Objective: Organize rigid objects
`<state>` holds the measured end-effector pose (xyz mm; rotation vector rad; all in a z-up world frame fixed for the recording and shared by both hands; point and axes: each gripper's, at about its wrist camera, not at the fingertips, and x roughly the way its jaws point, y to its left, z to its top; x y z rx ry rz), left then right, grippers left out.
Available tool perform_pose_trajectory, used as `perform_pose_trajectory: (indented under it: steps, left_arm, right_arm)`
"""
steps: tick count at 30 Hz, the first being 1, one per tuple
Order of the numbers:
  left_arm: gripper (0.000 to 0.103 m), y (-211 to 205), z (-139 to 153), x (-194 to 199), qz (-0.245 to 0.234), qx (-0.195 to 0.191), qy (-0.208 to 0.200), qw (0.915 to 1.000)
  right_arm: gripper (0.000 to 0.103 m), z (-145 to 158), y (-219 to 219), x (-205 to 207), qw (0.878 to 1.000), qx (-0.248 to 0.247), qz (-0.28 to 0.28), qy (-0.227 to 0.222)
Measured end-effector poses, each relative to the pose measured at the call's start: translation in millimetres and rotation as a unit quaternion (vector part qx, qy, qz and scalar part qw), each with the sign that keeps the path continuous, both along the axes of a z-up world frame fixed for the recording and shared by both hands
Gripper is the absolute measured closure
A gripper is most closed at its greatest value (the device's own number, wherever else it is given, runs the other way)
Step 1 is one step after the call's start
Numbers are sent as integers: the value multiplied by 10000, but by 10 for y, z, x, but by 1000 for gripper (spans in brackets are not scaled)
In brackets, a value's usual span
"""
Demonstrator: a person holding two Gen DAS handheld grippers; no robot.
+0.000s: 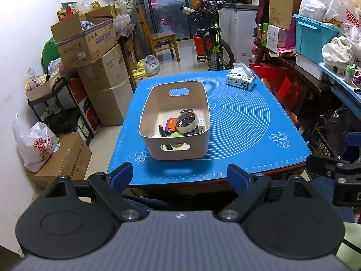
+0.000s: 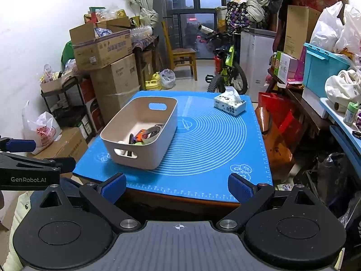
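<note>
A beige plastic bin (image 1: pixel 176 149) with handle cut-outs stands on the blue mat (image 1: pixel 243 122), left of its middle. It holds several small items: a tape roll (image 1: pixel 186 121), a black marker (image 1: pixel 163 131), an orange and purple piece (image 1: pixel 170 123) and a green lid (image 1: pixel 176 135). The bin also shows in the right wrist view (image 2: pixel 144 155) on the mat (image 2: pixel 209 144). My left gripper (image 1: pixel 179 176) is open and empty, held before the table's near edge. My right gripper (image 2: pixel 177 187) is open and empty, also off the near edge.
A tissue box (image 1: pixel 241 79) sits at the mat's far right corner, also in the right wrist view (image 2: pixel 230 105). Stacked cardboard boxes (image 1: pixel 99 72) stand left of the table, a bicycle (image 1: pixel 214 43) behind it, cluttered shelves (image 1: pixel 325 45) to the right.
</note>
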<state>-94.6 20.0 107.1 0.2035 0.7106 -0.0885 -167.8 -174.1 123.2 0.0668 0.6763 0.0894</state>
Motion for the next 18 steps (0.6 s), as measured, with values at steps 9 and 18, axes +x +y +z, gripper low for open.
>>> perform_pose_trajectory:
  steps: [9, 18]
  left_arm:
    - [13, -20, 18, -32, -29, -21, -34, 10000]
    - [13, -39, 32, -47, -50, -36, -23, 10000]
  right_arm:
    - [6, -22, -9, 17, 10000, -9, -10, 39]
    - [6, -23, -20, 9, 10000, -36, -18, 52]
